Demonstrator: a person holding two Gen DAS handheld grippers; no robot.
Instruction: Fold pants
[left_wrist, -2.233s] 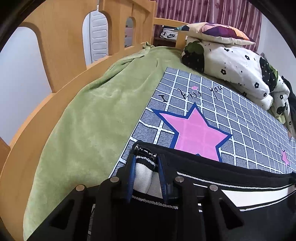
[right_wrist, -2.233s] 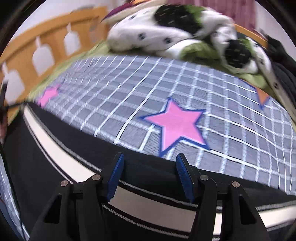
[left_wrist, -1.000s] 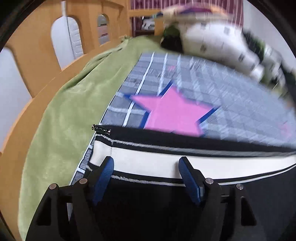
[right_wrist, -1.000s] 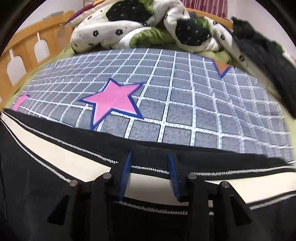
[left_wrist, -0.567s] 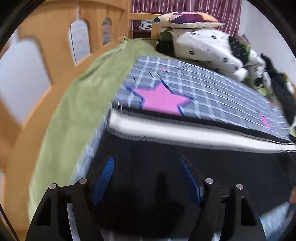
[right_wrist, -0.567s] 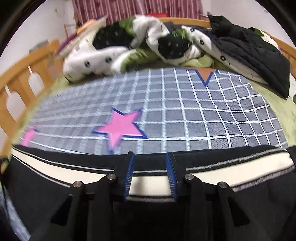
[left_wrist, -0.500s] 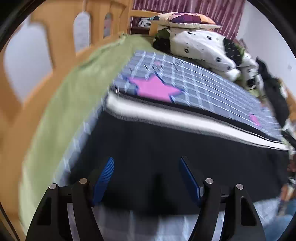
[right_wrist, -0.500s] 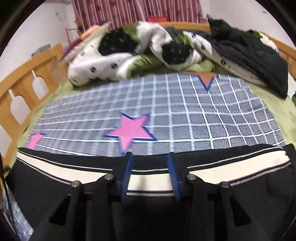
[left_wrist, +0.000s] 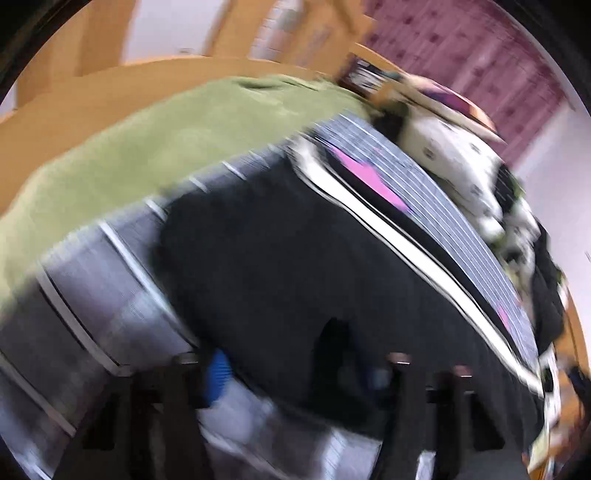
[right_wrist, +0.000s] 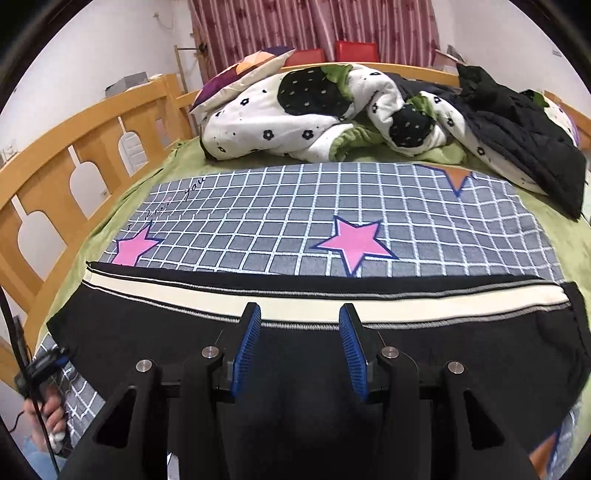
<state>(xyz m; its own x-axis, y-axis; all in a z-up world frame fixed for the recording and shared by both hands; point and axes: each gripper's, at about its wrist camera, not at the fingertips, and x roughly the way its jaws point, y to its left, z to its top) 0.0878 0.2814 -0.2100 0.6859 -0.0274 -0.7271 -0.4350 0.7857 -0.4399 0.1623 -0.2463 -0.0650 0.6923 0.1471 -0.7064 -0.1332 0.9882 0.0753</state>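
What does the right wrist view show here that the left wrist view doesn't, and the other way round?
Only the right wrist view, which is sharp, shows the right gripper open above the pants' white stripe, the red chairs by the curtain, and a hand at lower left. Only the left wrist view, heavily blurred, shows the left gripper, apparently open. Both share the black pants, checked blanket, wooden rail and crumpled quilt.

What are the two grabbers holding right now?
Nothing. The right gripper is open over the black pants, with fabric between its blue pads but not pinched. The left gripper, though blurred, also looks open above the pants.
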